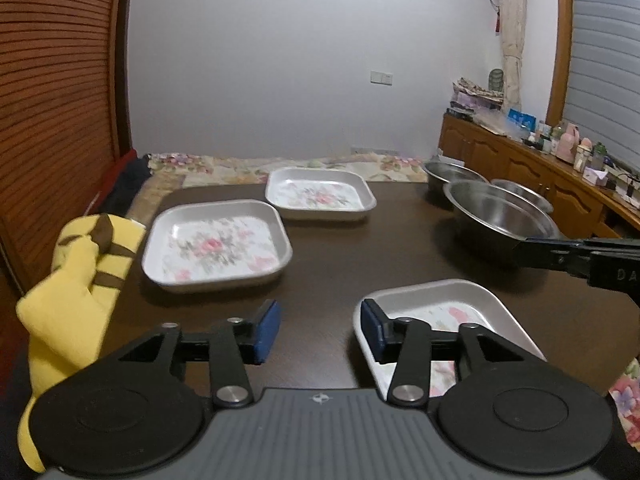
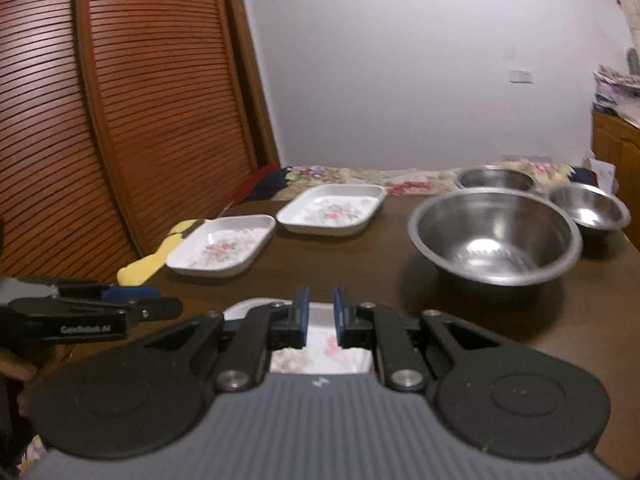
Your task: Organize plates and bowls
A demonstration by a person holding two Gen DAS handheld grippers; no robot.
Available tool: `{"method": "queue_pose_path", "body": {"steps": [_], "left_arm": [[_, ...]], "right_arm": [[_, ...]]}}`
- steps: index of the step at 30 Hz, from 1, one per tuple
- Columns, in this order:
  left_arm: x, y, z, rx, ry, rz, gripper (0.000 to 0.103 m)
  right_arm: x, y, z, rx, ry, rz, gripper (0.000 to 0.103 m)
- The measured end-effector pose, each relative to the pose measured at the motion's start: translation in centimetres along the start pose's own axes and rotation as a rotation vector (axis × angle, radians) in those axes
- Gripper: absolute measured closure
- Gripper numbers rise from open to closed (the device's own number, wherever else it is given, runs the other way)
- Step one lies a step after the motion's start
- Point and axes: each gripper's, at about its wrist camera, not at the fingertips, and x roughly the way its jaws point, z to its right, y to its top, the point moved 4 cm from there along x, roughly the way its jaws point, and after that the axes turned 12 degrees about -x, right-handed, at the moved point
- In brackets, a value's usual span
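Three square white floral plates sit on the dark table (image 1: 332,248): one at the near right (image 1: 448,304), one at the left middle (image 1: 216,248), one farther back (image 1: 320,194). Three steel bowls stand at the right: a large one (image 2: 496,236) and two smaller ones (image 2: 588,208) (image 2: 496,178). My left gripper (image 1: 320,330) is open, its right finger inside the near plate's left edge. My right gripper (image 2: 320,320) hovers over the near plate (image 2: 320,344), jaws narrowly apart with nothing between them. In the left view its fingers (image 1: 560,256) reach in beside the large bowl (image 1: 500,216).
A yellow plush (image 1: 80,280) lies at the table's left edge. A louvred wooden door (image 2: 120,120) stands on the left. A floral bedspread (image 1: 280,168) lies beyond the table. A cluttered wooden sideboard (image 1: 540,160) runs along the right.
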Motion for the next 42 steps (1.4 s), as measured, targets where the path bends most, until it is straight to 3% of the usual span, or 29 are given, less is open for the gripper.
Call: {"method": "queue_pose_path", "body": {"steps": [3,5,14,22,31,39,42], "left_arm": [[0.5,1.2,-1.2,0.007,0.019,0.005,0.052],[1.0,2.2,-2.2,0.009,0.030,0.005,0.047],[4.1,5.5,-7.5,-0.038,0.055,-0.007,0.044],[7.5,7.2,-12.6,-0.097,0.092,-0.020,0.044],[10.4,7.1,-15.7,-0.139,0.092,-0.053,0.053],[11.2,6.9,-16.1,-0.160,0.069,-0.069,0.072],[11.3,6.9,-16.0,-0.156,0.065,-0.073,0.078]], "right_arm": [[1.4,1.6,-0.6,-0.016,0.036,-0.010,0.081],[2.3,2.7,-1.2,-0.035,0.052,-0.009,0.067],[8.0,6.2,-2.9,-0.090,0.159,-0.093,0.063],[14.3,7.2,-4.0,-0.103,0.207,-0.194,0.063],[19.1,6.2,-4.3,-0.083,0.229,-0.298,0.063],[21.3,5.4,-4.8,-0.098,0.229,-0.343,0.065],[21.6,5.4,-4.9,-0.106,0.227,-0.348,0.072]]}}
